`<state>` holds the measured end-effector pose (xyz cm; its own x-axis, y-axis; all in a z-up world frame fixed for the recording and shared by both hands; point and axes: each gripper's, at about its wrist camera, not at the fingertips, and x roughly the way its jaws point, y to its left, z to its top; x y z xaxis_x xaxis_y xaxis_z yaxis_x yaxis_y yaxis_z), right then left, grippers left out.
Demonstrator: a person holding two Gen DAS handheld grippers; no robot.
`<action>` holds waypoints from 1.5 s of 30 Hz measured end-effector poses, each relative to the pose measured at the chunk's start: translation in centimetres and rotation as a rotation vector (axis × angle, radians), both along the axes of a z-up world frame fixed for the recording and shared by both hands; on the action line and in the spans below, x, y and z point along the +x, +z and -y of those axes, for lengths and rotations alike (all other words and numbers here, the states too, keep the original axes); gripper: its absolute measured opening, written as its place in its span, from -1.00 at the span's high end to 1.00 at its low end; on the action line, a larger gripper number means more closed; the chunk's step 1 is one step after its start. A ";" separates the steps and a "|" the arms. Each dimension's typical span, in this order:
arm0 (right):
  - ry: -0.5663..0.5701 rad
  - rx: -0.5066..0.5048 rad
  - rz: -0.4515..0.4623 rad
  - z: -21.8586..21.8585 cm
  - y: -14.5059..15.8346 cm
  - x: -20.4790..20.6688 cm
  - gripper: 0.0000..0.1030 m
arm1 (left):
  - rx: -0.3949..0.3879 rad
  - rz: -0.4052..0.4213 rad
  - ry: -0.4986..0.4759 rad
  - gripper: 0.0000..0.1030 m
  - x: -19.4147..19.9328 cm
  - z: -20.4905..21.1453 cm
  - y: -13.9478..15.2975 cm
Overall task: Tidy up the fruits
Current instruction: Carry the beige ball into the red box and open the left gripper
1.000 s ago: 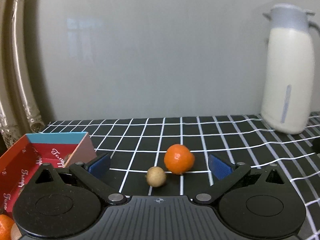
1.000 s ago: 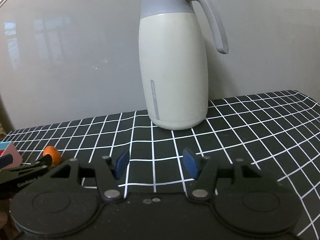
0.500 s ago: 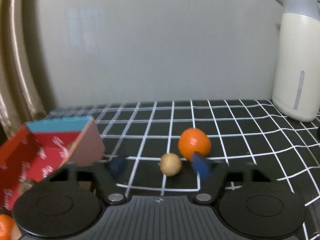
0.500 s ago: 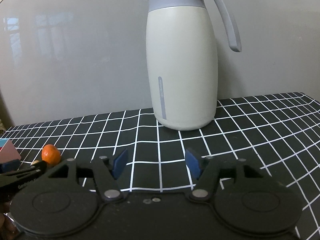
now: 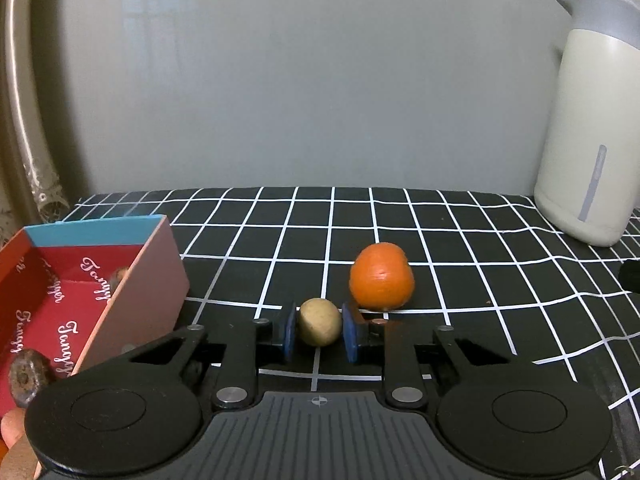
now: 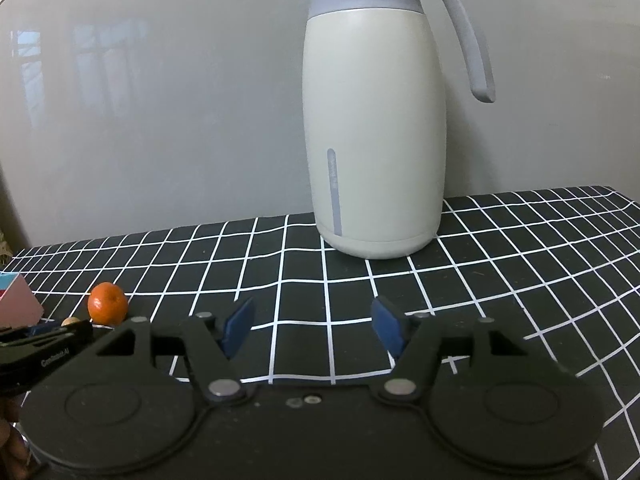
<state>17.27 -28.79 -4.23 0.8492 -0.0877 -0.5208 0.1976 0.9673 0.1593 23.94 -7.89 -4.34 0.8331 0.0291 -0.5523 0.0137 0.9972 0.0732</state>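
Left gripper [image 5: 318, 330] now closed from wide apart onto small tan round fruit [image 5: 319, 321], low over checkered cloth [image 5: 460, 248], right gripper [image 6: 316, 326] level, jaws apart, smooth orange mandarin [image 5: 381, 276] just behind.

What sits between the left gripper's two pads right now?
In the left wrist view, the small tan fruit sits between the left gripper's pads, which close on both its sides. The orange lies just beyond.

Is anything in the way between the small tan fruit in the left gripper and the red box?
Nothing visible: the left gripper holds the small tan round fruit beside the red box, with only tablecloth between.
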 end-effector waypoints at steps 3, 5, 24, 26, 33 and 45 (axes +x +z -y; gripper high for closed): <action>0.001 0.008 0.004 0.0 0.2 -0.1 -0.26 | 0.019 0.013 -0.011 0.52 -0.7 0.2 0.1; 0.006 0.016 0.006 -0.3 0.3 -0.2 -0.25 | 0.027 0.021 -0.029 0.52 -1.6 0.5 0.4; 0.090 0.004 0.022 -6.9 1.4 -4.2 -0.25 | 0.009 0.097 0.029 0.52 -10.8 -6.8 4.2; 0.099 -0.002 0.022 -7.9 1.5 -4.6 -0.25 | -0.029 0.087 0.012 0.52 -11.5 -7.6 4.4; 0.129 -0.032 0.034 -10.5 2.1 -5.2 -0.25 | -0.022 0.138 0.014 0.52 -13.4 -8.7 5.5; 0.185 -0.022 0.034 -14.7 2.2 -3.6 -0.26 | -0.019 0.142 0.191 0.52 -11.9 -15.6 5.3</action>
<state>13.69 -14.10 -2.04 0.8688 0.0601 -0.4915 0.0113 0.9899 0.1411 12.01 7.75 0.96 0.8826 0.1847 -0.4323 -0.1848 0.9819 0.0421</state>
